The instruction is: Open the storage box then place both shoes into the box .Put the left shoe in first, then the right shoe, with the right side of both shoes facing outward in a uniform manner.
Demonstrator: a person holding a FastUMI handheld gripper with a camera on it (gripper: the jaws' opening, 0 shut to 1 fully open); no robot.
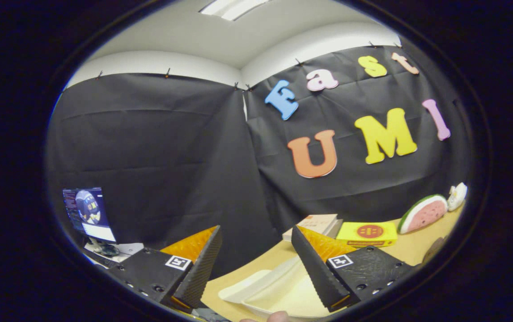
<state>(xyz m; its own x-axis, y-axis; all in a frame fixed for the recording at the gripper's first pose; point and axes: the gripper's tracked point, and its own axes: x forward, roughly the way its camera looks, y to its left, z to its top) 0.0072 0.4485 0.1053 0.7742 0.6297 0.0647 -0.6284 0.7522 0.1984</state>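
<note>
My gripper (256, 241) is open, its two fingers spread wide with nothing between them, held up above the near edge of a wooden table (413, 248). Low between the fingers lies a cream-white flat piece (274, 290), which looks like the storage box's lid or edge; I cannot tell which. A fingertip of a person's hand (278, 316) shows just below it.
On the table beyond the right finger lie a beige book (316, 223) and a yellow box (367, 234). Farther right stand a watermelon-slice toy (422, 213) and a small white figure (456, 196). A monitor (88, 213) stands off to the left.
</note>
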